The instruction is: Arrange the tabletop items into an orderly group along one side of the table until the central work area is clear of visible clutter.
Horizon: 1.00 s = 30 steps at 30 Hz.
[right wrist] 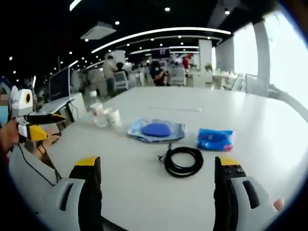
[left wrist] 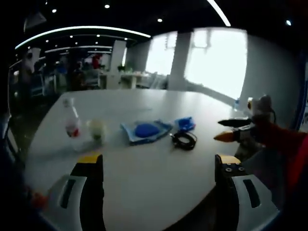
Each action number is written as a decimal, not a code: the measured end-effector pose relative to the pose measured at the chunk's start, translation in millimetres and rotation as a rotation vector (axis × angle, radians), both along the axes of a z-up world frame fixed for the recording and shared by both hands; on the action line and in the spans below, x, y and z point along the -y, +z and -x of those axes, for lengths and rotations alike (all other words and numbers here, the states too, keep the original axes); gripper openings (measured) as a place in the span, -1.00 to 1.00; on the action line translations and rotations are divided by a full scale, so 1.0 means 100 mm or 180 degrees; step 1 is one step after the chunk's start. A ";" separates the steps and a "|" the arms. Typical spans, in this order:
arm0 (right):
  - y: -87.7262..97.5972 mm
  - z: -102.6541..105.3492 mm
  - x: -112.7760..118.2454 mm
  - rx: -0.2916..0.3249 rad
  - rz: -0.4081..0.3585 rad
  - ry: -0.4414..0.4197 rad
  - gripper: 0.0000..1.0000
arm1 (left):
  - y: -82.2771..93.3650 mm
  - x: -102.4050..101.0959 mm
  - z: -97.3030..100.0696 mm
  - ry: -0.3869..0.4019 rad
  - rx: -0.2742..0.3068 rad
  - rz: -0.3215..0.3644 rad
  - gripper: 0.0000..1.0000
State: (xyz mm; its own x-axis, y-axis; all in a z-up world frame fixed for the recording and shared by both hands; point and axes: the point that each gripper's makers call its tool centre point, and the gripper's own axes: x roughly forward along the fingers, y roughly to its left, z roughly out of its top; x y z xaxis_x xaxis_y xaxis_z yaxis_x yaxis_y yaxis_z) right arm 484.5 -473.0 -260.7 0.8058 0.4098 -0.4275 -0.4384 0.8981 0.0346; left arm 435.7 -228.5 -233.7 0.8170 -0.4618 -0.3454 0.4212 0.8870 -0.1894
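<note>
On the white table (left wrist: pixel 144 187) lie a coiled black cable (left wrist: pixel 184 140), a blue packet (left wrist: pixel 184 123) and a flat blue pouch with a darker blue oval on it (left wrist: pixel 146 130). A clear bottle with a red label (left wrist: pixel 72 120) and a pale cup (left wrist: pixel 97 130) stand to their left. My left gripper (left wrist: pixel 159 161) is open and empty, well short of them. The right gripper view has the cable (right wrist: pixel 183 161) closest, the packet (right wrist: pixel 215 138) to its right and the pouch (right wrist: pixel 156 130) behind it. My right gripper (right wrist: pixel 156 163) is open, just short of the cable.
The cup (right wrist: pixel 114 117) and bottle (right wrist: pixel 98 114) stand far left of the pouch. The other gripper (right wrist: pixel 41 126) hovers at the table's left edge, held by a hand. Desks, chairs and people fill the office behind. Bare tabletop (right wrist: pixel 250 106) stretches far right.
</note>
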 end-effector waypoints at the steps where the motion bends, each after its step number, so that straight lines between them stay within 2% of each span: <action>1: 0.01 0.02 0.00 0.0006 0.0016 -0.0008 0.96 | 0.00 -0.02 0.03 0.0014 -0.0002 0.0011 0.88; 7: 0.04 0.02 0.09 0.0019 0.0024 -0.0121 0.95 | 0.04 -0.04 0.06 0.0047 0.0030 0.0110 0.88; 10: 0.03 0.02 0.13 0.0021 -0.0010 -0.0178 0.95 | -0.02 -0.07 0.05 0.0024 0.0021 -0.0020 0.87; 13: 0.03 0.00 0.17 0.0020 -0.0015 -0.0221 0.97 | -0.06 -0.09 0.02 0.0028 -0.0015 -0.0022 0.87; 14: 0.04 0.00 0.17 0.0023 -0.0046 -0.0225 0.97 | -0.05 -0.11 0.00 0.0033 0.0030 -0.0087 0.87; 15: 0.05 -0.01 0.17 0.0029 -0.0064 -0.0237 0.97 | -0.09 -0.14 -0.02 0.0038 0.0057 -0.0241 0.87; 17: 0.06 -0.02 0.18 0.0045 -0.0068 -0.0247 0.98 | -0.13 -0.13 -0.02 0.0014 0.0009 -0.0261 0.87; 20: 0.05 -0.03 0.16 0.0058 -0.0070 -0.0194 0.99 | -0.18 -0.11 -0.03 -0.0039 -0.0040 -0.0221 0.86; 23: 0.05 -0.04 0.17 0.0084 -0.0064 -0.0186 0.99 | -0.19 -0.11 -0.03 -0.0039 -0.0094 -0.0067 0.85; 30: 0.05 -0.03 0.12 0.0127 0.0013 -0.0093 0.99 | -0.20 -0.13 -0.04 -0.0028 -0.0124 0.0011 0.85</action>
